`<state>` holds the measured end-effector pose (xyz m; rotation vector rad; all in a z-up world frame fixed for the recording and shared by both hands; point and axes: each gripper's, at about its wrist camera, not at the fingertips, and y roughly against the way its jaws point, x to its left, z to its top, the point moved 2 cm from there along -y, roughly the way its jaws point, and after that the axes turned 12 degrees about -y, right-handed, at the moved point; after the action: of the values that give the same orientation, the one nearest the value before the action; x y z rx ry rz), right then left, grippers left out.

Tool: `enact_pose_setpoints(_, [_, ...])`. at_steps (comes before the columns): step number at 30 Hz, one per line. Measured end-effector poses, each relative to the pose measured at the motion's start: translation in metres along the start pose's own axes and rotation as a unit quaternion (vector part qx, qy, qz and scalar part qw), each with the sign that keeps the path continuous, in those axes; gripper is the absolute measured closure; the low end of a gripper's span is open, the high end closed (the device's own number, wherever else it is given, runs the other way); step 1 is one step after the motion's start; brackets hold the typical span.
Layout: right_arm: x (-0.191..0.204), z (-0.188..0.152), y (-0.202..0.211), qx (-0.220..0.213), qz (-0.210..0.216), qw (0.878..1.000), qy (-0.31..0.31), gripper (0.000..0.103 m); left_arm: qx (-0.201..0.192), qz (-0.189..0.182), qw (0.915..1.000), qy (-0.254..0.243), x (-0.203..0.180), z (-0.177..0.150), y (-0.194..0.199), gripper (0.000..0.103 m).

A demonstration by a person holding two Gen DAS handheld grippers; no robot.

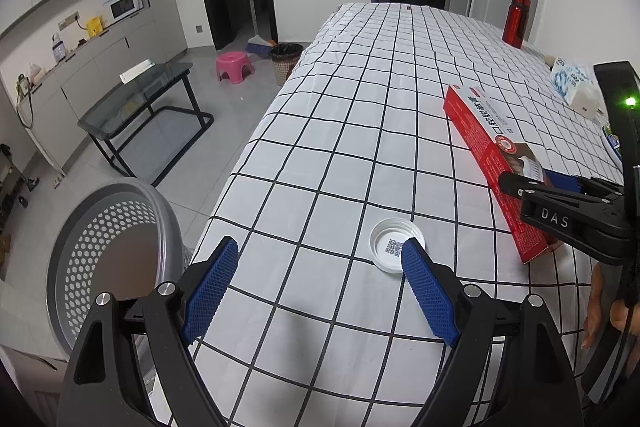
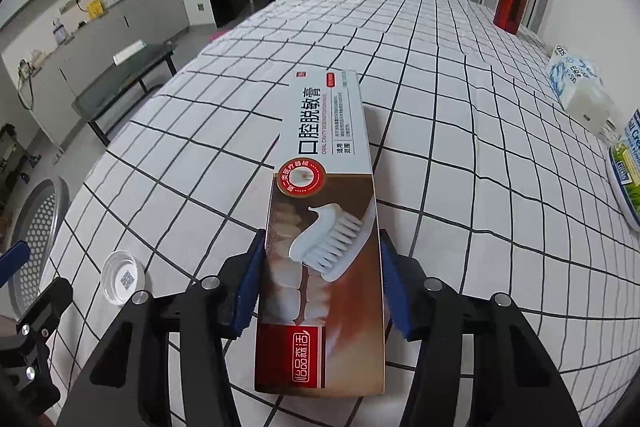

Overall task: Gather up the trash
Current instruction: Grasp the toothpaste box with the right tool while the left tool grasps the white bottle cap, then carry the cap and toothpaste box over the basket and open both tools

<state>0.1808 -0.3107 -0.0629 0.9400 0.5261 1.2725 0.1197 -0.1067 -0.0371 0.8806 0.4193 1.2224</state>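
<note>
Blue pads of the left gripper are standing wide apart over the checked cloth, a white lid lying just beyond, the grey basket waiting beside the table.

From the right wrist, the right gripper is clamping on the toothpaste box, long, glossy cardboard lying flat. Lifting it toward the basket looks next.
</note>
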Motion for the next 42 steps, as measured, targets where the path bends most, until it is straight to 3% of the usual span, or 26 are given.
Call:
enact_pose_setpoints(9, [-0.023, -0.017, 0.03, -0.028, 0.077, 0.995, -0.058, 0.052, 0.004, -0.012, 0.9999, -0.006, -0.01, -0.005, -0.003, 0.021])
enact_pose_setpoints(19, [-0.036, -0.018, 0.057, -0.06, 0.108, 0.99, -0.073, 0.052, 0.023, -0.025, 0.9991, -0.026, -0.036, 0.001, -0.029, 0.022])
enact_pose_setpoints(25, [-0.039, -0.018, 0.057, -0.061, 0.109, 0.989, -0.076, 0.052, 0.027, -0.025, 0.9986, -0.039, -0.046, 0.0, -0.036, 0.044])
enact_pose_setpoints(27, [-0.039, -0.018, 0.056, -0.059, 0.109, 0.989, -0.076, 0.052, 0.024, -0.037, 0.9982, -0.04, -0.049, 0.0, -0.035, 0.065])
enact_pose_setpoints(36, [-0.036, -0.019, 0.06, -0.064, 0.114, 0.989, -0.075, 0.052, -0.004, -0.029, 0.9987, -0.041, -0.04, -0.001, -0.009, 0.064])
enact_pose_setpoints(42, [-0.022, -0.025, 0.072, -0.065, 0.132, 0.987, -0.07, 0.052, -0.039, 0.01, 0.9988, -0.028, -0.009, -0.004, 0.029, 0.064])
